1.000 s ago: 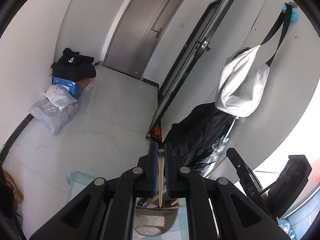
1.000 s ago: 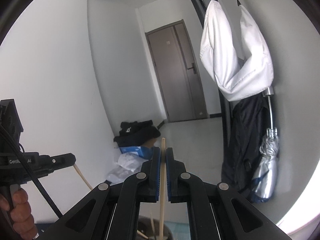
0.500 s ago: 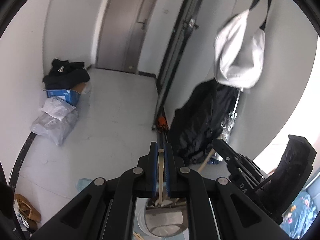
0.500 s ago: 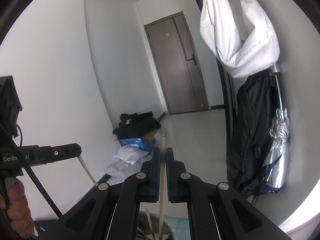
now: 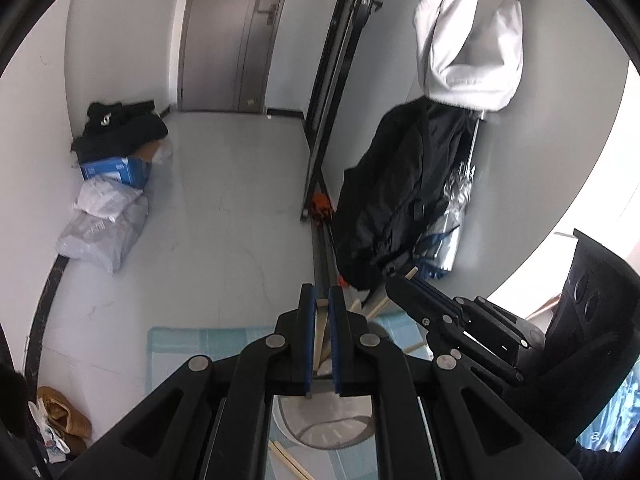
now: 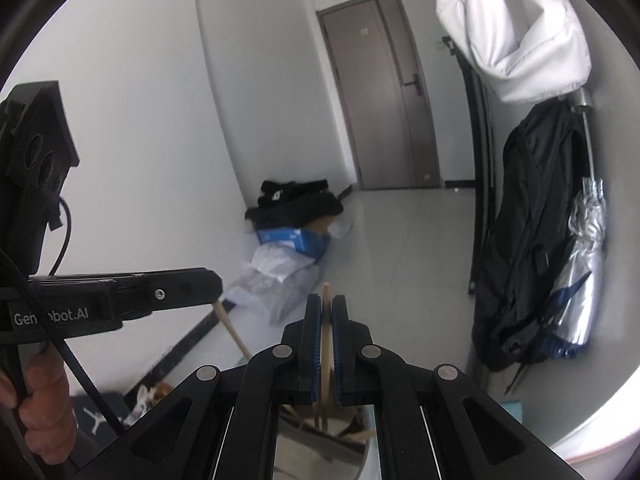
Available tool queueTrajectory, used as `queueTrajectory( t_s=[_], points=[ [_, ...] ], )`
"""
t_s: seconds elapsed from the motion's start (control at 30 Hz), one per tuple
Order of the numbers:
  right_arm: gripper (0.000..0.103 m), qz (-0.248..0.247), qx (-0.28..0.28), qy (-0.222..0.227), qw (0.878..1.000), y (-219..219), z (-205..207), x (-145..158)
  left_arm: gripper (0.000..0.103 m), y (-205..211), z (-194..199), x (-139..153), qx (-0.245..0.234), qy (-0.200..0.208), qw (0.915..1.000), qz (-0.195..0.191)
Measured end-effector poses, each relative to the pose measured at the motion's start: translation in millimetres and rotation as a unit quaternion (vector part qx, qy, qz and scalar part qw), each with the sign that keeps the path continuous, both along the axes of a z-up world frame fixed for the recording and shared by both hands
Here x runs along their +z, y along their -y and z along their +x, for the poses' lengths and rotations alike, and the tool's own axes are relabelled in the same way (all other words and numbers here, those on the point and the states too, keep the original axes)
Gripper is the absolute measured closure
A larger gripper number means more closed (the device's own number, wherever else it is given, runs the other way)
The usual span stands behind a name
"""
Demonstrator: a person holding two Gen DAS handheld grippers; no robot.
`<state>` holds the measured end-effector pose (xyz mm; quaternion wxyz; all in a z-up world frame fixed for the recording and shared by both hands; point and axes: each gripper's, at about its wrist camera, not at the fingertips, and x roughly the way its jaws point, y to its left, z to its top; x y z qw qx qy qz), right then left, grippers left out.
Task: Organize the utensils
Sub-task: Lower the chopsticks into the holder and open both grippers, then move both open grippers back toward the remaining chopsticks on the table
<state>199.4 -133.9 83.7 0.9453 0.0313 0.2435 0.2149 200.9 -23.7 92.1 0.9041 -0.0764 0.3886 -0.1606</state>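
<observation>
White walls (image 6: 152,80) enclose a narrow hallway with a pale grey tiled floor (image 5: 224,216). A grey-brown door (image 6: 384,96) with a lever handle stands shut at the far end. Against the left wall sits a heap: black clothing (image 5: 120,128) on a blue box (image 5: 116,170), with grey plastic parcels (image 5: 104,232) below. On the right wall hang a white bag (image 5: 468,44), a black jacket (image 5: 392,200) and a folded silver umbrella (image 6: 580,272). A dark door frame (image 5: 332,80) runs beside them. Bright daylight washes out the right edge.
</observation>
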Motion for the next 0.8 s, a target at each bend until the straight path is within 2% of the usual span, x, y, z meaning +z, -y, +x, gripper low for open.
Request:
queueTrajectory(
  t_s=[0.2, 0.3, 0.33, 0.37, 0.43, 0.5, 0.63, 0.7, 0.8],
  points=[
    [0.095, -0.010, 0.014, -0.046, 0.999, 0.4, 4.1, -13.0, 0.097, 1.6, 0.3, -8.7, -0.006, -0.021, 0.9997, 0.007],
    [0.095, -0.005, 0.016, -0.062, 0.998, 5.0, 5.6, -15.0, 0.086, -4.3, -4.0, -5.8, 0.011, -0.021, 0.9997, 0.001],
    [0.095, 0.000, 0.014, -0.063, 0.998, 8.4, 4.1, -13.7, 0.077, -7.0, -7.6, -3.9, 0.018, -0.017, 0.9997, 0.000],
    [0.095, 0.004, 0.010, -0.062, 0.998, 11.8, 1.9, -11.8, 0.063, -7.7, -9.0, -3.9, 0.023, -0.013, 0.9996, 0.001],
    [0.094, 0.010, 0.006, -0.062, 0.998, 17.1, -2.0, -6.9, 0.049, -12.5, -16.5, 0.5, 0.042, 0.001, 0.9991, 0.005],
    [0.085, 0.011, -0.003, -0.059, 0.998, 22.5, -8.9, -1.2, 0.043, -15.6, -20.7, 3.1, 0.055, 0.008, 0.9984, 0.008],
    [0.077, 0.013, -0.015, -0.050, 0.999, 30.7, -24.1, 9.4, 0.028, -22.6, -36.9, 7.6, 0.088, 0.018, 0.9958, 0.018],
    [0.070, 0.014, -0.019, -0.047, 0.999, 33.0, -33.1, 13.8, 0.025, -24.9, -46.5, 9.9, 0.109, 0.032, 0.9931, 0.029],
    [0.065, 0.016, -0.024, -0.041, 0.999, 34.9, -49.7, 20.3, 0.018, -25.0, -61.5, 14.9, 0.123, 0.052, 0.9903, 0.039]
  ],
)
